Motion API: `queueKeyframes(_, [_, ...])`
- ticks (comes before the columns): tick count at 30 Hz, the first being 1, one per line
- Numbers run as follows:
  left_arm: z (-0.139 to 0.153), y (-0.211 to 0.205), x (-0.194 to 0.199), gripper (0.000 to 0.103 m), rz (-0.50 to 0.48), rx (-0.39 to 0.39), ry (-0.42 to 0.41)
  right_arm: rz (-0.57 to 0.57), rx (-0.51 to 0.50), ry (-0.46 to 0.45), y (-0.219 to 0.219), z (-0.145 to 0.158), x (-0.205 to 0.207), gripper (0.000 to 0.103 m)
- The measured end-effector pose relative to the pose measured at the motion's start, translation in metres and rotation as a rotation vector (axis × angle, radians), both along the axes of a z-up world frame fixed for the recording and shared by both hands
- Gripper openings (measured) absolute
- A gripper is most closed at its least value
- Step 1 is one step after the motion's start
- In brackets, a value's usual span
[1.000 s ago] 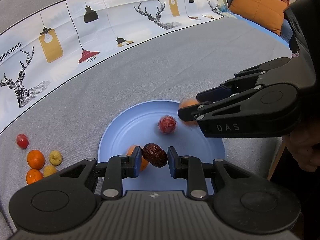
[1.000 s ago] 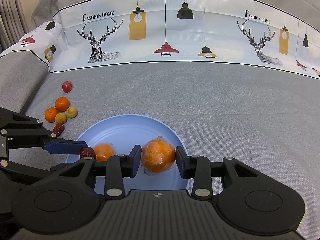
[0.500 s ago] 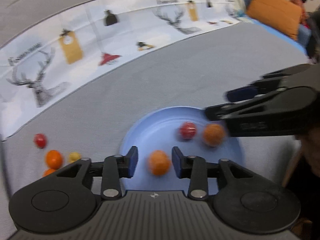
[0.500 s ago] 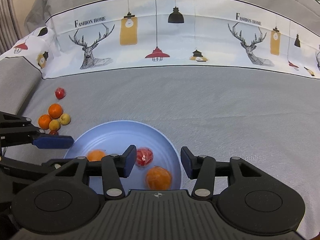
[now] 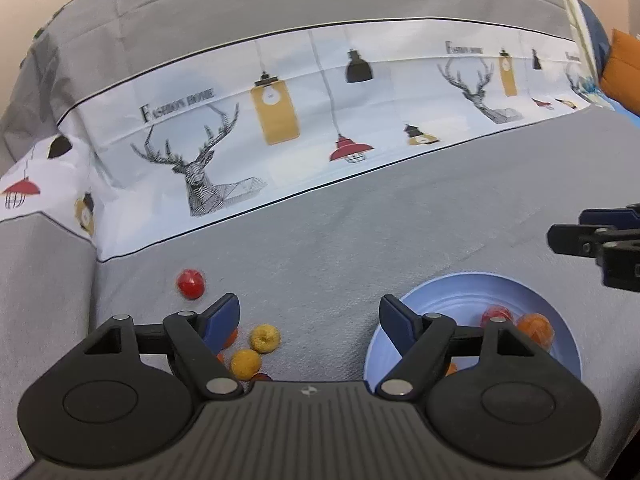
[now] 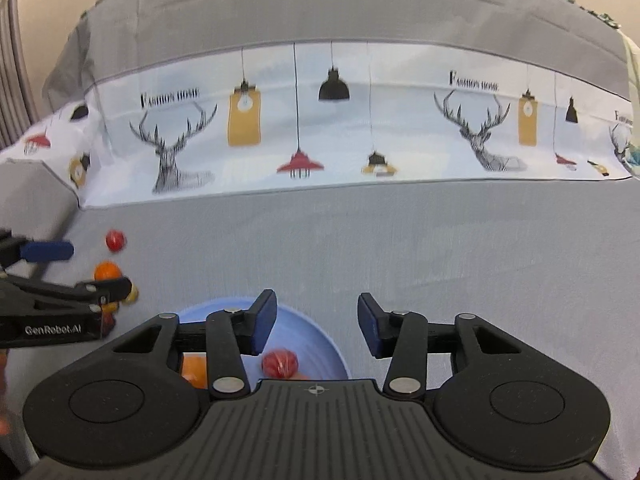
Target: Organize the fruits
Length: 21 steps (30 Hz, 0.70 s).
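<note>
Here, near to far, we see:
Left hand-held gripper [image 5: 310, 316]: spread wide, empty.
Right hand-held gripper [image 6: 316, 322]: parted, holding nothing.
Blue plate [image 5: 472, 288]: near right, holding a red fruit [image 5: 496, 315] and orange fruit [image 5: 536, 328].
Loose fruits: yellow ones [image 5: 264, 338] left of the plate; red fruit [image 5: 191, 283] farther left on the grey sofa seat [image 5: 360, 232].

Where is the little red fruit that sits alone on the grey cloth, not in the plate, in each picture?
Left wrist view: the lone red fruit lies left of centre, above the yellow fruits.
Right wrist view: the lone red fruit lies at the far left, above an orange.
Shared landmark: the blue plate, right of it in both.
</note>
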<state>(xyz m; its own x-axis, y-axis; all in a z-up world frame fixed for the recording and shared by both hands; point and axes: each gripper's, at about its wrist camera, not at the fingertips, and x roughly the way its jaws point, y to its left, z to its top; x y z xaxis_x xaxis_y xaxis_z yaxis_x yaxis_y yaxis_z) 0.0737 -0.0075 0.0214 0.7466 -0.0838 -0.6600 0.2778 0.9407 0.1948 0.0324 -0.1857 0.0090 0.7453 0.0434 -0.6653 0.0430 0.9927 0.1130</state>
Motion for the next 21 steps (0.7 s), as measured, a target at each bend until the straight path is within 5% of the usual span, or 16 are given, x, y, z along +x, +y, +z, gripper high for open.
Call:
queueKeyframes(10, [0.007,0.025,0.017,0.084,0.095,-0.04,0.004,0.034,0.067,-0.032,0.009,0.003,0.006,0.047])
queueKeyframes(16, [0.008,0.044,0.03,0.052,0.138,-0.089,0.054,0.054,0.078,-0.012,0.02,-0.002,0.013,0.06])
queueKeyframes(21, [0.015,0.072,0.04,0.051,0.194,-0.173,0.069,0.082,0.133,-0.091,0.028,0.005,0.013,0.06])
